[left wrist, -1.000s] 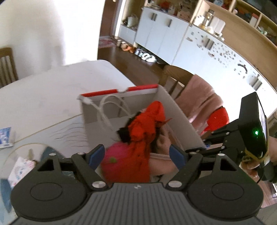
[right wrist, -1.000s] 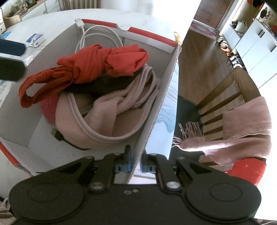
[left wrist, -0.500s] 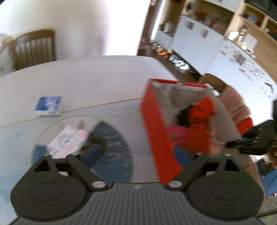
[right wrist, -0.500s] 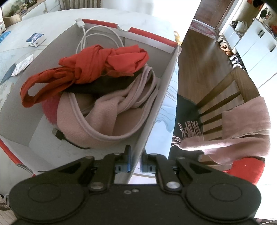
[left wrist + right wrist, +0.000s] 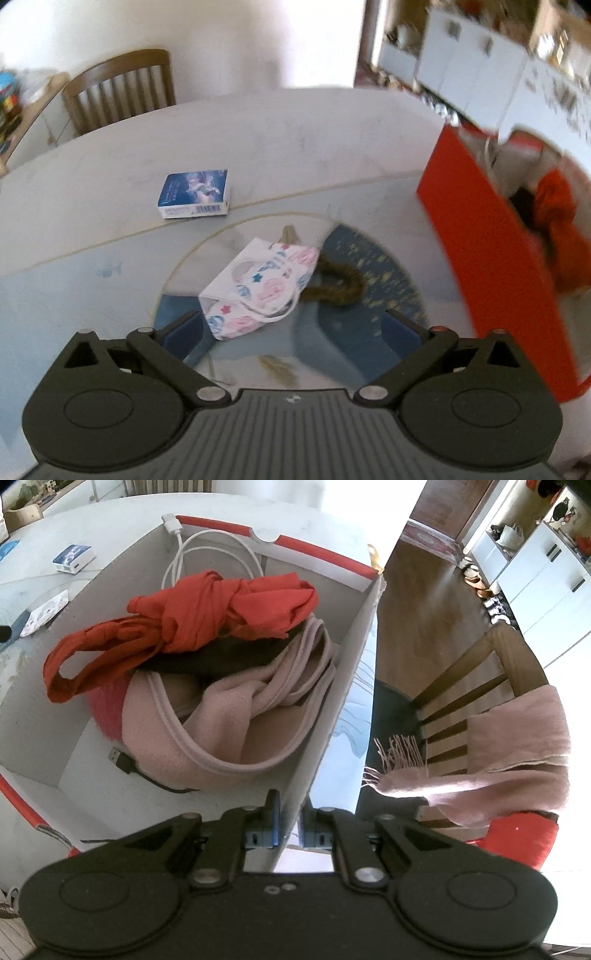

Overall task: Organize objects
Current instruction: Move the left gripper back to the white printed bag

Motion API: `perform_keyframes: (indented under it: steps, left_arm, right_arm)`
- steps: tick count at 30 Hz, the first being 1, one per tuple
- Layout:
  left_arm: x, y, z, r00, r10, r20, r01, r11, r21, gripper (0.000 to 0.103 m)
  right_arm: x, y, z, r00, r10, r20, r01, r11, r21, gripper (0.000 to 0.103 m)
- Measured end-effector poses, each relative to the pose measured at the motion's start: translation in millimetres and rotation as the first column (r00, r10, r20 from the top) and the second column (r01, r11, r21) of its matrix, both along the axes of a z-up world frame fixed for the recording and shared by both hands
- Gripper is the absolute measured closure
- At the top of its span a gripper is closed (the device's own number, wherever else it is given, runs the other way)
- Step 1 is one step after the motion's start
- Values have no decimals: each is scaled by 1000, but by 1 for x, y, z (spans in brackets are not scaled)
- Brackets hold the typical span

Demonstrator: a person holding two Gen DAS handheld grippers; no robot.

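Pale tabletop [image 5: 258, 147], printed pouch [image 5: 260, 286] lying between wide-spread left gripper [image 5: 293, 328] fingers. Right gripper [image 5: 288, 821] pinched onto box [image 5: 332, 701] wall. Risked snagging brown cord [image 5: 340, 284] beside pouch, or tipping box.

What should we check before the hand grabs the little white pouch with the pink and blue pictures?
1. Left gripper open: ok.
2. Pouch between the fingers: not ok, it lies just ahead.
3. Nothing on top of the pouch: ok; a brown furry loop pokes out beside it.
4. Right gripper holding the box wall: ok.
5. Room in the box: cannot tell; red cloth and pink scarf are piled inside.
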State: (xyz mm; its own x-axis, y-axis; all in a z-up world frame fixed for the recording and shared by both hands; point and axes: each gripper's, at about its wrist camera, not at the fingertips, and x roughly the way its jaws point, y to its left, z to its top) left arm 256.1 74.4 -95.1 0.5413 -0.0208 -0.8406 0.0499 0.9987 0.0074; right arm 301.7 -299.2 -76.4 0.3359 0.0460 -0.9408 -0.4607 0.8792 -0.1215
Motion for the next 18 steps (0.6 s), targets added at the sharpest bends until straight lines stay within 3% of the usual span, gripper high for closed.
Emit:
perform_keyframes:
  steps: [6,12,18]
  left_arm:
    - [19,10,-23,994,-99,-52,103,991,82,0]
    - [37,26,-32,996,-67,-59,70,996,51,0]
    - [45,28,-46,990,-109,-89,113,993,43,1]
  right_arm:
    - [1,3,-1,1000,-6,-4,6,1000,-14,94]
    - [2,3,-2,1000,-20,-10,20,1000,-17,94]
    - [4,4,-4,1000,-27,-13,27,999,-26,94]
